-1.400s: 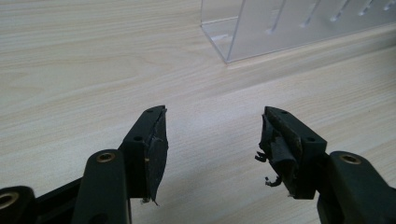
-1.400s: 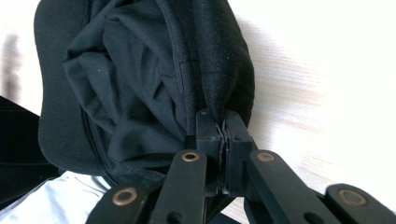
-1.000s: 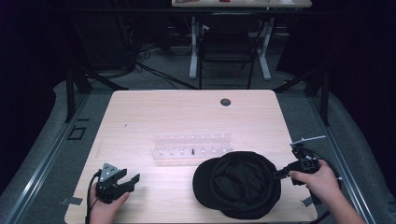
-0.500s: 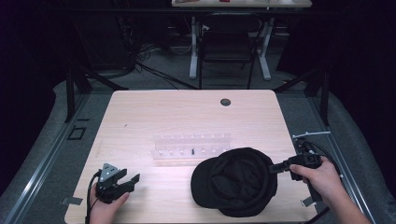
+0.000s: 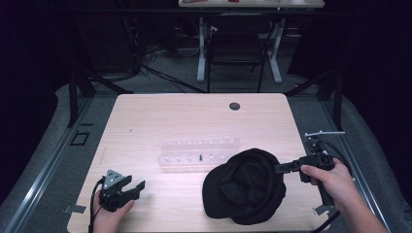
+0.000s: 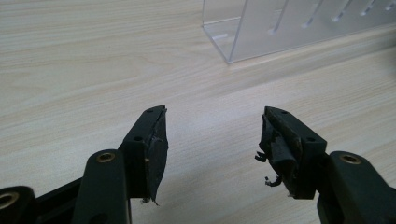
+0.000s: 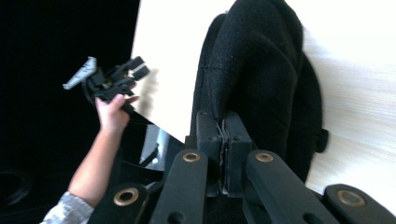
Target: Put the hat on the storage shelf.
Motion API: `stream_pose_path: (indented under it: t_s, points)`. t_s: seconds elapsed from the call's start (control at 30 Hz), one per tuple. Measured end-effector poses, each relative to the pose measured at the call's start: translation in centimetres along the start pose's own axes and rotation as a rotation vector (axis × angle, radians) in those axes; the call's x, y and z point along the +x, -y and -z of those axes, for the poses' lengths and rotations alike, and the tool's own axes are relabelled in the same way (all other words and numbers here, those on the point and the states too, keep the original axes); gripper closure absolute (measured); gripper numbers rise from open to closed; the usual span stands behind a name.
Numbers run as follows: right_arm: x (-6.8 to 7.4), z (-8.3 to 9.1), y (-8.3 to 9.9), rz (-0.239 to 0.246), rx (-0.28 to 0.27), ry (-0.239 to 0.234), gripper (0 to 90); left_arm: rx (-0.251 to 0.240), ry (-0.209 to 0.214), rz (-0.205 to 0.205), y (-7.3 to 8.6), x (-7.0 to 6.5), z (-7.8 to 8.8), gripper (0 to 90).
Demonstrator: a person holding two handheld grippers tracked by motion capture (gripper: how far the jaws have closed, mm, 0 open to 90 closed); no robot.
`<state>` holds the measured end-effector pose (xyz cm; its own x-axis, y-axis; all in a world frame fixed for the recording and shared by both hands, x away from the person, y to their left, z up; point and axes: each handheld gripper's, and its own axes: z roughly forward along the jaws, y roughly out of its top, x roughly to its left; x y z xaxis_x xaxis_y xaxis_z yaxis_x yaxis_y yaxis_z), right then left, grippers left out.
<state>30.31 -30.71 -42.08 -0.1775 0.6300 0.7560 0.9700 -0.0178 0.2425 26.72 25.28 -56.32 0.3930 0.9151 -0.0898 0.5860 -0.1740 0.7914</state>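
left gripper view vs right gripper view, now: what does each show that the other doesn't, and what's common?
Left gripper view: its own tongs open over bare wood, nothing between the jaws, and one end of the clear acrylic rack standing ahead of them.

Right gripper view: its own tongs shut on the edge of the black cap, plus the person's other hand holding the left gripper farther off.

Both: the light wooden table, and a pair of black jaws rising from the bottom edge.

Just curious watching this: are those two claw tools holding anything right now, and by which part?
The right gripper is shut on the black cap, pinching its edge at the side nearest that hand. The left gripper is open and holds nothing.
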Motion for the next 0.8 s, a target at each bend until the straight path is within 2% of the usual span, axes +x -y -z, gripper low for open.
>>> stream_pose_path:
  t_s: [0.6,0.8]
  points:
    - [3.0,1.1,-0.6,0.042,-0.072,-0.143,88.6,-0.003,-0.002,0.004,0.0,0.1,0.1,41.2]
    - [3.9,2.2,-0.9,0.073,-0.098,-0.134,88.6,-0.001,-0.003,0.002,0.0,0.1,0.1,41.2]
